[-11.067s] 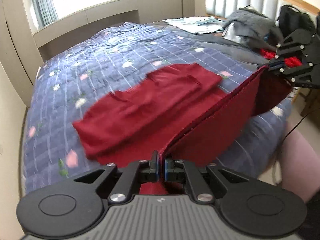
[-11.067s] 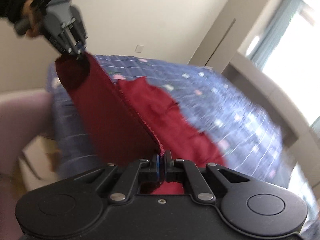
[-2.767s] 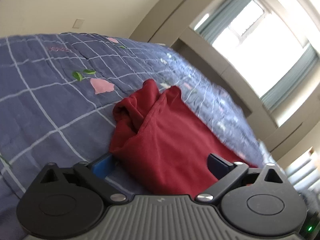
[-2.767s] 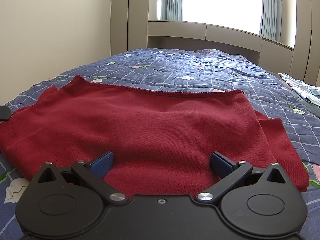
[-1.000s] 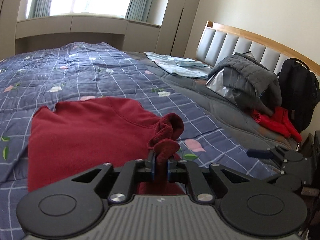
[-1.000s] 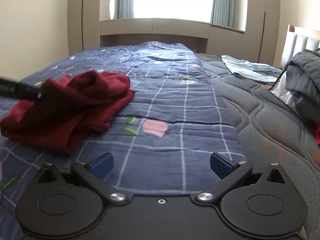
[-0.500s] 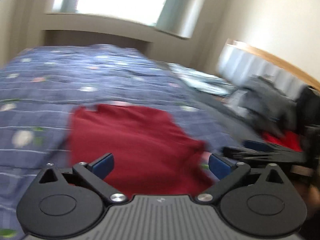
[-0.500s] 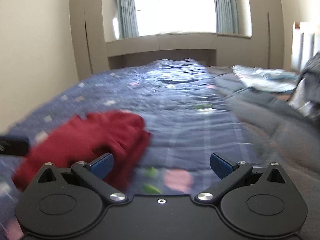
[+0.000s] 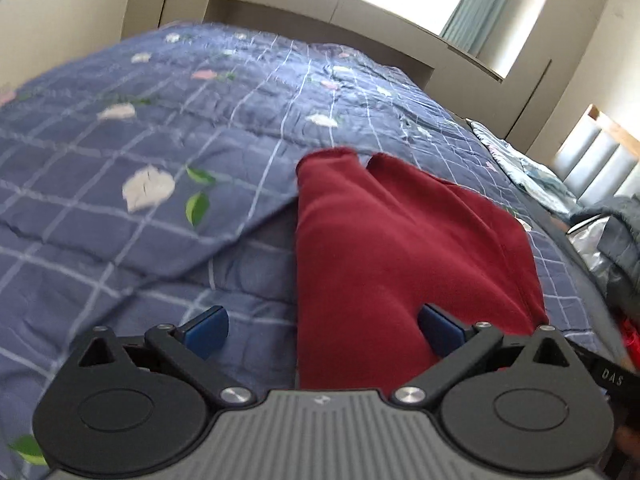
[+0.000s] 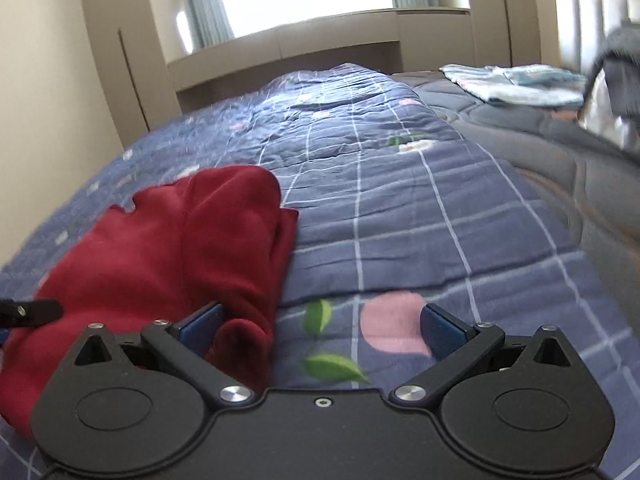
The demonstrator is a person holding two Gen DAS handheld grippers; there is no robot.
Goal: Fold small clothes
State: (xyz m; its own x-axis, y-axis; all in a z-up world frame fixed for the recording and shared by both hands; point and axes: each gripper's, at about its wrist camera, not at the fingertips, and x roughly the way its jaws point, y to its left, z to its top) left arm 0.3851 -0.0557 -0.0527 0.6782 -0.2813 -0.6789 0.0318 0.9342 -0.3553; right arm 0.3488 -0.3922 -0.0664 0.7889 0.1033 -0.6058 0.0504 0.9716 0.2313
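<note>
A dark red garment (image 9: pixel 404 248) lies folded on the blue checked quilt (image 9: pixel 140 168). My left gripper (image 9: pixel 324 326) hangs open just above the garment's near left edge, its blue pads wide apart and pressing on nothing. In the right wrist view the same red garment (image 10: pixel 172 248) sits at the lower left, its near right corner bunched between the pads. My right gripper (image 10: pixel 322 326) is open over that corner and the quilt (image 10: pixel 400 216) beside it. The tip of the other gripper shows at the left edge of this view.
A pale blue folded cloth (image 10: pixel 516 84) lies on the grey bedding at the back right. Dark grey clothing (image 9: pixel 624 248) is heaped near the padded headboard (image 9: pixel 596 156). A wall, cupboards and a bright window close off the far side of the bed.
My left gripper has let go of the bunched red corner and opened wide, then swung left and lower over the garment. The right gripper has moved left toward the garment, staying open.
</note>
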